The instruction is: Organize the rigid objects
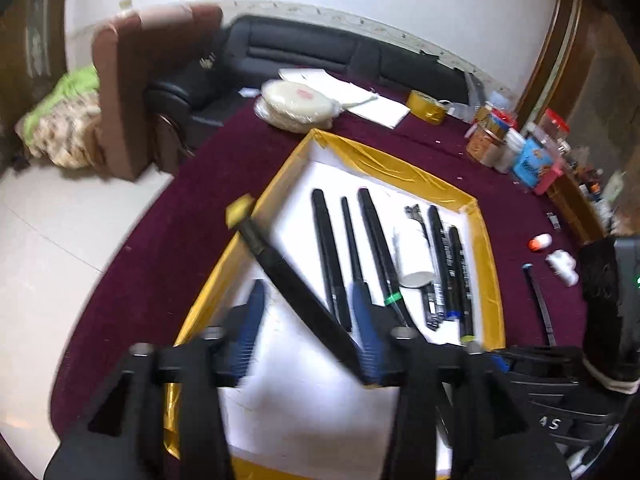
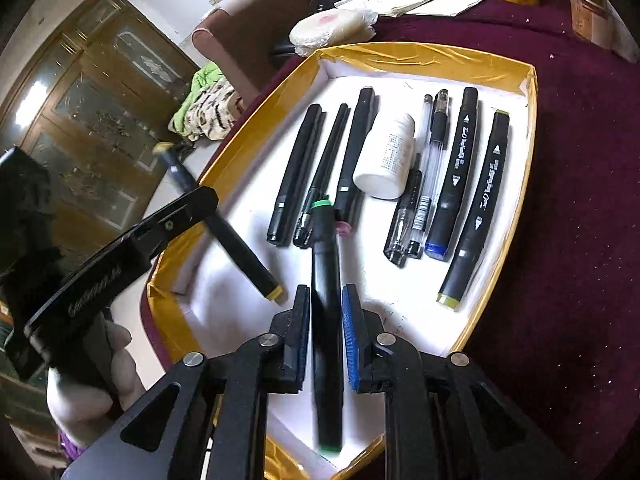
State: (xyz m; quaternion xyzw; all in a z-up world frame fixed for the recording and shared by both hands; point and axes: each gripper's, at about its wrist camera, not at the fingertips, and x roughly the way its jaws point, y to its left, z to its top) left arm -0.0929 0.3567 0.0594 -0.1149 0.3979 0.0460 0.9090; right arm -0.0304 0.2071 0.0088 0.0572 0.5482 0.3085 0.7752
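Right gripper (image 2: 326,312) clamped on green marker (image 2: 327,320), held over the tray (image 2: 420,56). Left gripper (image 1: 310,320) spread wide, grasping nothing; yellow marker (image 1: 292,280) (blurred) slanted across tray's left wall. Pens (image 2: 452,176) and bottle (image 2: 386,156) lying inside.

Right gripper (image 2: 326,308) clasps green-capped marker (image 2: 326,312).

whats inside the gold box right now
In the gold box: a row of black markers and pens, clear pens, a white bottle. The right gripper holds a green-capped marker over it. The floor under these is hidden.
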